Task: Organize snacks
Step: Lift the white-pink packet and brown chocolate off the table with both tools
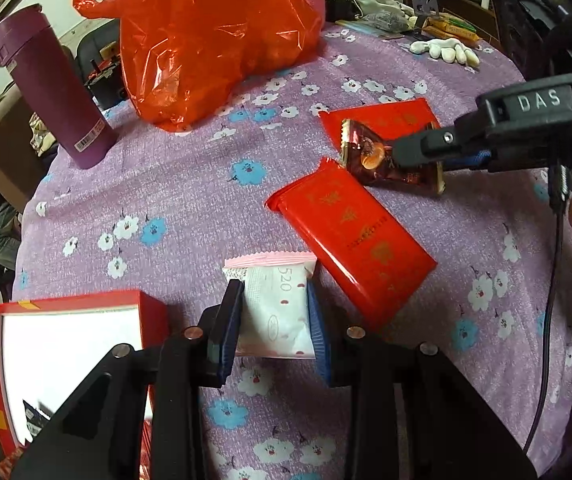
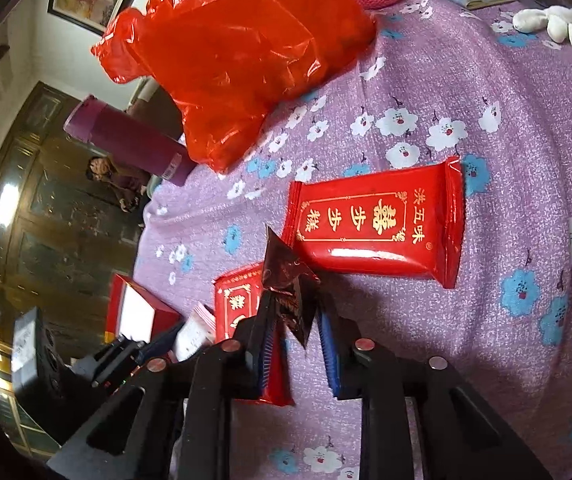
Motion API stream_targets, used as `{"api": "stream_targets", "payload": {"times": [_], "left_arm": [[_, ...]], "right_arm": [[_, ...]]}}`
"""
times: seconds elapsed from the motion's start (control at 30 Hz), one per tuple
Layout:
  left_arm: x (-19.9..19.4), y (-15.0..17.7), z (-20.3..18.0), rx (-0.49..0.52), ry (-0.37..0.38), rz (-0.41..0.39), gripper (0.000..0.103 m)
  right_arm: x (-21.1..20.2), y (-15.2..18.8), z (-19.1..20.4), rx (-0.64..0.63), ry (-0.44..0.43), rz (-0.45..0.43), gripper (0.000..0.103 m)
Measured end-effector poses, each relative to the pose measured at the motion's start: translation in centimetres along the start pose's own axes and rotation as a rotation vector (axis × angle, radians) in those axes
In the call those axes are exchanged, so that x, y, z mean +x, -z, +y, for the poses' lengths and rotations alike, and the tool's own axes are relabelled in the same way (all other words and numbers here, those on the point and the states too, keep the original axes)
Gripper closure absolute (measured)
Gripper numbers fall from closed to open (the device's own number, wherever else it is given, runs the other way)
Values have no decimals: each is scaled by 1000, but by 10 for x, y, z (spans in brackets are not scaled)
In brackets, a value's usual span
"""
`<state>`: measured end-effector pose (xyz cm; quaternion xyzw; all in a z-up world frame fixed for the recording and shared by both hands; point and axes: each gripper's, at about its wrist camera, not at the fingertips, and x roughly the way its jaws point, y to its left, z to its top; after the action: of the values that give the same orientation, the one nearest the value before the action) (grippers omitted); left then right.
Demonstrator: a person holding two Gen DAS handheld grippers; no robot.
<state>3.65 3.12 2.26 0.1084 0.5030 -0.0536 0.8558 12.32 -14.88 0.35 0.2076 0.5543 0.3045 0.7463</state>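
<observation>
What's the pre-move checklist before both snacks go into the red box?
1. Left gripper clamped on white-pink packet: ok.
2. Right gripper clamped on brown candy wrapper: ok, thin edge hold.
3. Red box open, beside the left gripper: ok.
4. Room inside box: cannot tell, glare.
5. Two red packets left on the tablecloth: not ok, unsorted.
</observation>
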Motion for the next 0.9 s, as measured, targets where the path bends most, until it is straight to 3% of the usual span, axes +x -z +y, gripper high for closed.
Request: {"api": "stream_targets", "payload": {"times": [0.1, 0.27, 0.37, 0.6, 0.77, 0.9], "left_arm": [[-7, 8, -2, -3, 12, -10, 74], [-19, 27, -13, 29, 45, -14, 74], [-24, 38, -22, 53, 68, -2, 74], [-23, 37, -9, 7, 63, 22, 71], [-15, 40, -9, 26, 52, 47, 57], [-11, 39, -1, -20, 90, 43, 56]], "right_arm": [[-14, -3, -3, -13, 72, -45, 58], [-35, -4, 3, -72, 138, -159, 57], [-22, -1, 19, -157, 157, -145, 57], [18, 12, 31, -273, 284, -69, 59], [28, 21, 42, -372, 372, -64, 57], [34, 29, 50, -441, 443, -77, 56]]}}
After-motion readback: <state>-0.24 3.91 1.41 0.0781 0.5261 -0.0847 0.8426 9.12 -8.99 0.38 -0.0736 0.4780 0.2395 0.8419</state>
